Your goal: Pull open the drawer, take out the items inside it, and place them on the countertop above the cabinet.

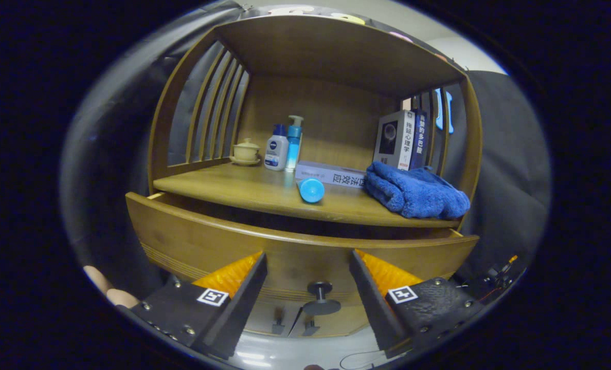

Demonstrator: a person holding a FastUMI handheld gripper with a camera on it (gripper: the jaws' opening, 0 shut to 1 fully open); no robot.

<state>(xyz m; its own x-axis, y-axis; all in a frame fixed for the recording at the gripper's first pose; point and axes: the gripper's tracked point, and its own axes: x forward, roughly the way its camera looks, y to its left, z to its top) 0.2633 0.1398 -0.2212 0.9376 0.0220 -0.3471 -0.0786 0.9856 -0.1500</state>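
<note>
1. The drawer (300, 246) in the lower middle of the frame stands partly pulled out beneath the tabletop (264, 195); its inside is hidden, so the items in it cannot be told.
2. The gripper (308, 280) has its jaws spread wide and grasping nothing, with the drawer's knob (320, 297) between them, untouched.
3. The opening step looks underway. Next probably: clench on the knob and pull further, or rise to reach in.
4. A blue towel (413, 192) and bottles (284, 148) already occupy the tabletop.

On the worktop (233, 187), left to right: cup (246, 151), two bottles (284, 148), tube (310, 189), towel (414, 192); books (402, 139) behind. Drawer (223, 239) below, its knob (320, 297) between the gripper's (308, 288) spread fingers.
</note>
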